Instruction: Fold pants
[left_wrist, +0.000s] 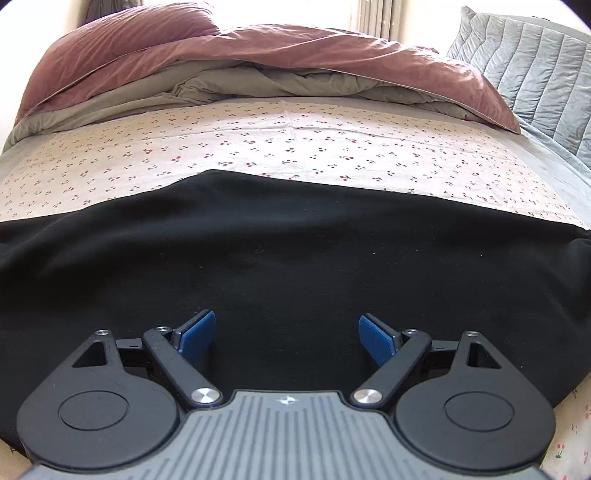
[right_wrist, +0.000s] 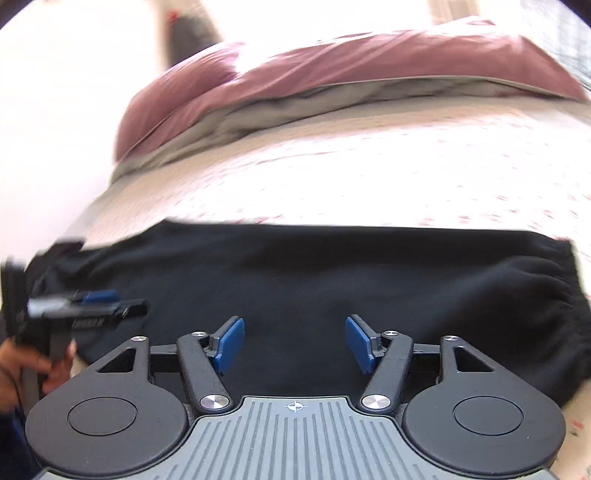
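Black pants (left_wrist: 295, 258) lie spread flat across the near part of the bed. In the right wrist view the pants (right_wrist: 314, 277) show a gathered elastic end (right_wrist: 535, 291) at the right. My left gripper (left_wrist: 286, 336) hovers over the black cloth, open, with nothing between its blue pads (left_wrist: 197, 336). My right gripper (right_wrist: 294, 341) is also open above the cloth, its blue pads (right_wrist: 231, 343) apart and empty. At the left edge of the right wrist view, blurred, the left gripper (right_wrist: 88, 306) reaches over the pants, held by a hand (right_wrist: 37, 369).
A cherry-print sheet (left_wrist: 295, 140) covers the bed beyond the pants. A mauve duvet with a grey underside (left_wrist: 258, 55) is bunched at the far end. A grey quilted pillow (left_wrist: 528, 66) leans at the far right. The bed's left edge (right_wrist: 92, 214) drops off.
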